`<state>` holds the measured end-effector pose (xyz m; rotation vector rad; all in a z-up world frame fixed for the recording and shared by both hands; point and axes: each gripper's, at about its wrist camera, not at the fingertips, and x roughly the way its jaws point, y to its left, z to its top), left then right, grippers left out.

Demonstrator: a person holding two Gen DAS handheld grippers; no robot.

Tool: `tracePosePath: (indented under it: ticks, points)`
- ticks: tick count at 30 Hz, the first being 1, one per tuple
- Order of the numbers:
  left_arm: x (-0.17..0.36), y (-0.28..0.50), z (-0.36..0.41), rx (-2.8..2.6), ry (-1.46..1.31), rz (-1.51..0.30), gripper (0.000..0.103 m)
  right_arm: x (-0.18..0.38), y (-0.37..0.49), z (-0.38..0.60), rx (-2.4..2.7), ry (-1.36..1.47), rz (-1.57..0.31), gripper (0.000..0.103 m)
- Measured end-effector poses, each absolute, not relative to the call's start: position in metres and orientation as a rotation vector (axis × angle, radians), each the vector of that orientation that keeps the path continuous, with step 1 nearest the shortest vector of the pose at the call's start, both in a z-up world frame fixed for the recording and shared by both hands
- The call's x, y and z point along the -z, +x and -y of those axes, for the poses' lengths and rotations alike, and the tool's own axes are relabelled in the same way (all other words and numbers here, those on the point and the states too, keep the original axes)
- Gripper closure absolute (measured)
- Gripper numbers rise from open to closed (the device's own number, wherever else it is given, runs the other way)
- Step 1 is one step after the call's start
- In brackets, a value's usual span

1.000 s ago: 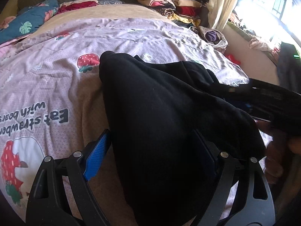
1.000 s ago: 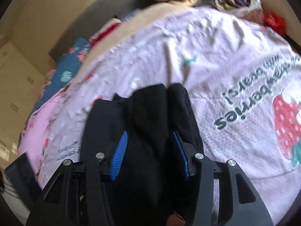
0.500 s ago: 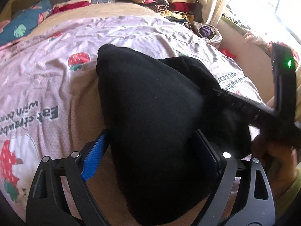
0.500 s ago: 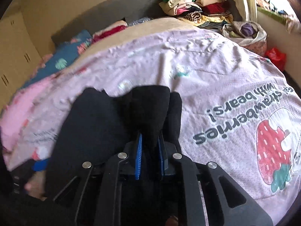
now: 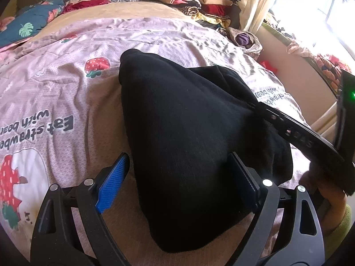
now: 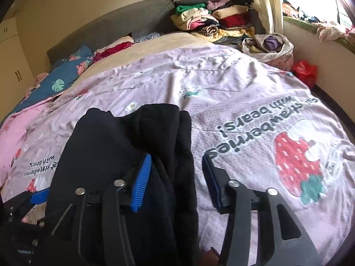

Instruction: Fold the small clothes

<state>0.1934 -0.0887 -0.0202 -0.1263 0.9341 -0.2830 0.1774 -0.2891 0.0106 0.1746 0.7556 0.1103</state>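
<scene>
A black garment (image 5: pixel 190 137) lies bunched and folded on the pink strawberry bedspread (image 5: pixel 55 93). My left gripper (image 5: pixel 179 186) is open, its blue pads either side of the garment's near end. In the right wrist view the same garment (image 6: pixel 124 146) lies at lower left. My right gripper (image 6: pixel 177 181) is open over the garment's right edge, with folds lying between the jaws. The right gripper's body shows at the right edge of the left wrist view (image 5: pixel 310 141).
Piles of folded clothes (image 6: pixel 213 22) sit at the head of the bed. A cloth bag (image 6: pixel 270 48) and a red bag (image 6: pixel 304 71) stand by the window wall. Blue floral pillows (image 6: pixel 60 77) lie at the far left. A grey headboard (image 6: pixel 115 26) stands behind.
My right gripper closed on the garment's fold half a second ago and has now opened again, letting it go. The left gripper stayed open around the near end.
</scene>
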Motion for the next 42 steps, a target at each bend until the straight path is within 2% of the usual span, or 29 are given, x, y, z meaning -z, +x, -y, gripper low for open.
tracePosePath:
  ticks: [5,7,11,17,18,19,31,42]
  points:
    - [0.016,0.189,0.086,0.279,-0.129,-0.930,0.018,-0.023,0.153,0.298,-0.087,0.191,-0.699,0.044]
    - [0.014,0.187,0.084,0.281,-0.133,-0.928,0.018,-0.027,0.143,0.301,-0.075,0.189,-0.676,0.032]
    - [0.011,0.181,0.083,0.279,-0.132,-0.922,0.016,-0.030,0.126,0.308,-0.068,0.209,-0.658,0.025]
    - [0.004,0.170,0.077,0.281,-0.131,-0.907,0.010,-0.031,0.103,0.310,-0.064,0.209,-0.653,0.023]
    - [0.003,0.169,0.076,0.281,-0.134,-0.906,0.010,-0.031,0.100,0.310,-0.063,0.212,-0.653,0.014]
    - [0.002,0.167,0.074,0.283,-0.137,-0.906,0.010,-0.032,0.096,0.310,-0.067,0.218,-0.650,0.011]
    - [-0.009,0.140,0.054,0.276,-0.176,-0.904,0.010,-0.043,0.054,0.292,-0.093,0.194,-0.670,0.005]
    - [-0.017,0.103,0.035,0.256,-0.170,-0.868,0.010,-0.054,0.015,0.263,-0.139,0.137,-0.663,0.005]
